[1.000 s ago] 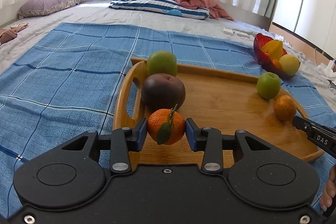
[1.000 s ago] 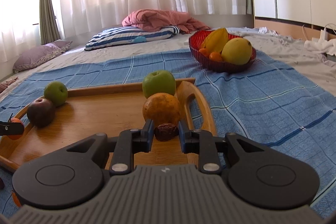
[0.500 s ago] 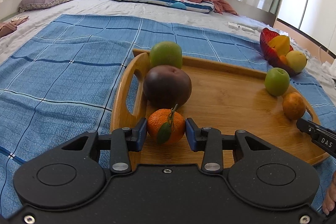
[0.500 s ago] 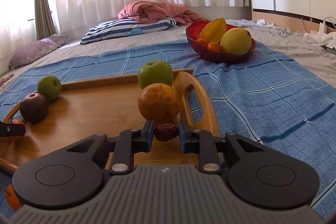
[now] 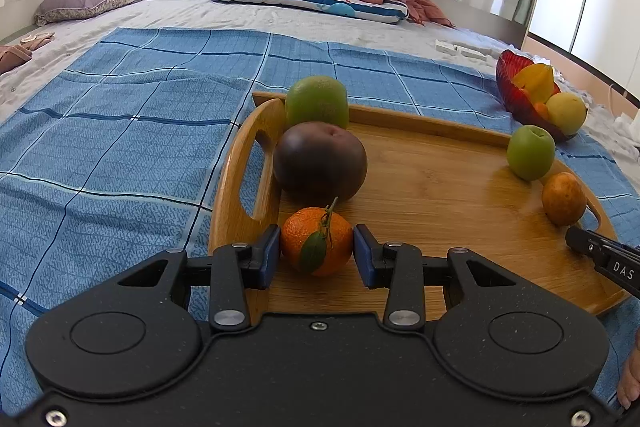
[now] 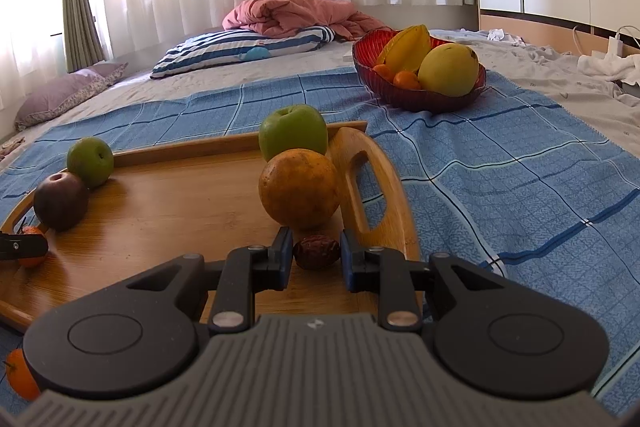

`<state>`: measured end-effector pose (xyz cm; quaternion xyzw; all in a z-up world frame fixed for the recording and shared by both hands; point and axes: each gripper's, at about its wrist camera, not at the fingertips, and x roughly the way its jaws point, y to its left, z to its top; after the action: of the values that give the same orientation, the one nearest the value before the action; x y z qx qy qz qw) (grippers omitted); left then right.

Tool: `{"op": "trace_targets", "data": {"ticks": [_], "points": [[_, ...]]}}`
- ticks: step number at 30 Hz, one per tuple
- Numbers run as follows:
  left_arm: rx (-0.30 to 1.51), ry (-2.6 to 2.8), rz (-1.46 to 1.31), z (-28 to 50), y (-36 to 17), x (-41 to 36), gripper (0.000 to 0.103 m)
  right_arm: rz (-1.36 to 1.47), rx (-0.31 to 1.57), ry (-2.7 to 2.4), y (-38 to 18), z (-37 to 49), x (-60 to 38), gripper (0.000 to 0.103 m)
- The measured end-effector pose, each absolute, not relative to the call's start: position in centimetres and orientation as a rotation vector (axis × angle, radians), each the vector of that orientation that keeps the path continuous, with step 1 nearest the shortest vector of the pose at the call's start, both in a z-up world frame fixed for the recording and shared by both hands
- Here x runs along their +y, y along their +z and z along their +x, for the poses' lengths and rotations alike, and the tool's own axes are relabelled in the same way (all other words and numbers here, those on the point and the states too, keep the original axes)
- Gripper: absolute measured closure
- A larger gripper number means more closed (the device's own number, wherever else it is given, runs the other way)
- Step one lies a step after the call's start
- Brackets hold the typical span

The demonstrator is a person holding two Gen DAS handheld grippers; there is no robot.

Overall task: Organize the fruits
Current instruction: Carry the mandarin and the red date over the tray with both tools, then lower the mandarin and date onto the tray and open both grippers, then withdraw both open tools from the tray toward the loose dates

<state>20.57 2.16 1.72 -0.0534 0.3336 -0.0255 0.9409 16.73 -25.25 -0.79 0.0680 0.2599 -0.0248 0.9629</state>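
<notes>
1. A tangerine (image 5: 316,247) is held across its middle by the left tongs (image 5: 316,253), over the near-left corner of the wooden tray (image 5: 440,187).
2. A small wrinkled date (image 6: 316,251) is pinched by the right tongs (image 6: 316,257), nearly closed, at the tray's near-right end by the orange (image 6: 299,189).
3. The tangerine is judged light, soft-skinned and easily bruised; the date sticky and squashy.

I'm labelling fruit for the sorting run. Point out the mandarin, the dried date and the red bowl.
mandarin (image 5: 316,247), left wrist view, on its peel.
dried date (image 6: 316,251), right wrist view, on its wrinkled skin.
red bowl (image 6: 416,95), right wrist view, on its front wall.
</notes>
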Motion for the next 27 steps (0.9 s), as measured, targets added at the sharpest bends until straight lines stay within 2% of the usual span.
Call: {"op": "trace_targets", "data": {"ticks": [8,11,12,14,16,21,27], "points": [[0.680,-0.051,-0.106,20.5,1.7,2.0,0.065,0.135,0.528,-0.050,-0.8,16.8,-25.2,0.071],[0.680,-0.052,-0.116,20.5,1.7,2.1,0.065,0.136,0.528,-0.050,-0.8,16.8,-25.2,0.064],[0.681,-0.052,-0.117,20.5,1.7,2.1,0.064,0.137,0.526,-0.051,-0.8,16.8,-25.2,0.056],[0.682,-0.056,-0.119,20.4,1.8,2.1,0.063,0.144,0.517,-0.046,-0.7,16.7,-25.3,0.047],[0.680,-0.062,-0.121,20.2,1.9,2.1,0.058,0.146,0.504,-0.042,-0.5,16.4,-25.3,0.041],[0.652,-0.075,-0.101,19.1,2.7,2.0,0.037,0.137,0.482,-0.043,0.0,15.9,-25.0,0.028],[0.631,-0.105,-0.083,17.4,3.6,2.1,0.023,0.179,0.457,-0.030,0.7,14.5,-25.1,0.017]]}}
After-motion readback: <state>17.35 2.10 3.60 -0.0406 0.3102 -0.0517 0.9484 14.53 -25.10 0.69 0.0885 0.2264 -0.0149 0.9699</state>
